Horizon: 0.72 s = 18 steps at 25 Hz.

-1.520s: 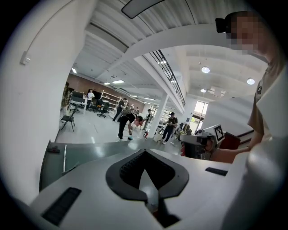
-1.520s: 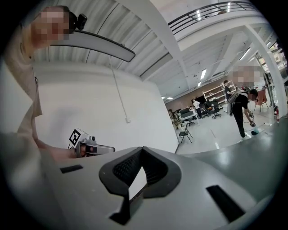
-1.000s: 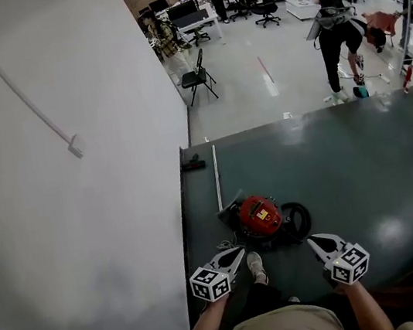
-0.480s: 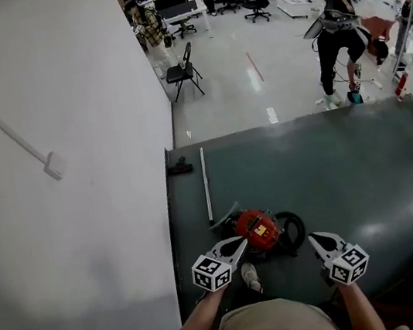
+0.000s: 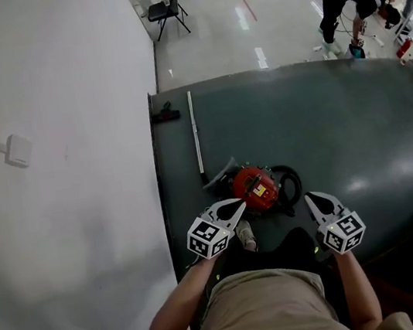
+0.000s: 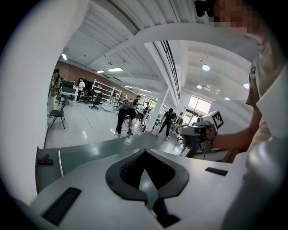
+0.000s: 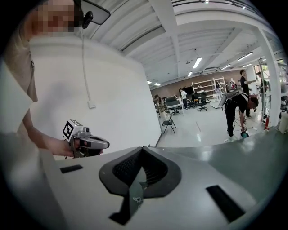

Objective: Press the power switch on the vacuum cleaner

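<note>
Both of your hand-held grippers have come forward and down towards the vacuum cleaner (image 5: pixel 258 185) over the last second, and your head has tipped further down with them, so the far room has mostly slid out of the top of the head view. A second ago both tips sat short of the machine. Now the left hand-held gripper (image 5: pixel 240 204) has its tip just beside the red body's near left edge, though that view cannot show whether it touches. The right hand-held gripper (image 5: pixel 309 196) points past the near side of the black hose (image 5: pixel 294 182), which is coiled on the machine's right.

The vacuum cleaner itself has not shifted. It sits on the dark green floor mat (image 5: pixel 356 119) close to your shoe (image 5: pixel 244 235), with the metal tube (image 5: pixel 195 135) running away from it towards the white wall (image 5: pixel 54 146).

Each hand-held gripper has its jaws together with nothing between them, as both gripper views show. That suits a press, since a closed tip makes one firm point.

I judge this to be the approach, nearly done but with no press made yet. The switch is too small to pick out from here. There is a yellow patch on top of the red body, but I cannot say it is the button. The left tip looks better placed, so you need to find the switch before you push down.
</note>
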Motion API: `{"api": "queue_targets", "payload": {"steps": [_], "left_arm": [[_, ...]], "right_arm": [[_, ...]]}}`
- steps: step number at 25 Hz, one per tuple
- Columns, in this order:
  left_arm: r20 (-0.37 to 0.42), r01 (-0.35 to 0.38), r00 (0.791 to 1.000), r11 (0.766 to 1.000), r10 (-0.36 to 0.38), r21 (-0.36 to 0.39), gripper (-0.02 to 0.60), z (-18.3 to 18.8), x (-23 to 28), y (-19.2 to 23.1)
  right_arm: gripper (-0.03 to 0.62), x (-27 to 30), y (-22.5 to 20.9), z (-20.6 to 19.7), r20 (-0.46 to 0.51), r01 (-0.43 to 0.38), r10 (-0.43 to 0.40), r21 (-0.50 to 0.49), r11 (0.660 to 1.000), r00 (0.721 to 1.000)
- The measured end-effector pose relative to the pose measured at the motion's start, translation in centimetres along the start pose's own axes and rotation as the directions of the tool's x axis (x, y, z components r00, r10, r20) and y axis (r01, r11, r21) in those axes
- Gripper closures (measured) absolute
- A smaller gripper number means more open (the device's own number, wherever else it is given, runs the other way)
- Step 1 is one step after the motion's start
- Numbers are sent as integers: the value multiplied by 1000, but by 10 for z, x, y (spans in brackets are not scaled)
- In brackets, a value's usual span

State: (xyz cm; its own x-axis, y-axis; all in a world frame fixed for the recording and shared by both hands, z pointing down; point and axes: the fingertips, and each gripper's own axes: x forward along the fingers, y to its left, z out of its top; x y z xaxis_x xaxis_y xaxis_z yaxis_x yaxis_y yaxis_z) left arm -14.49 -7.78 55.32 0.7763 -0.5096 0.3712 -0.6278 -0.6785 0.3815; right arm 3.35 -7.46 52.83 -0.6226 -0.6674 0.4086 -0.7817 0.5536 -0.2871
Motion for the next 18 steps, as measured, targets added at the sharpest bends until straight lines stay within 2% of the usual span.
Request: {"api": "queue_targets", "payload": {"steps": [8,18], "left_arm": [[-58,-12,998,1000,13,13,575,-35,50,42],[-210,-15,978,1000,15,1,577,-140,137,98]], "right_arm": [[585,67,-50,-63,-114,31,-33,-24,999,993],[585,168,-126,-211,-298,41,-43,-15,999,953]]}}
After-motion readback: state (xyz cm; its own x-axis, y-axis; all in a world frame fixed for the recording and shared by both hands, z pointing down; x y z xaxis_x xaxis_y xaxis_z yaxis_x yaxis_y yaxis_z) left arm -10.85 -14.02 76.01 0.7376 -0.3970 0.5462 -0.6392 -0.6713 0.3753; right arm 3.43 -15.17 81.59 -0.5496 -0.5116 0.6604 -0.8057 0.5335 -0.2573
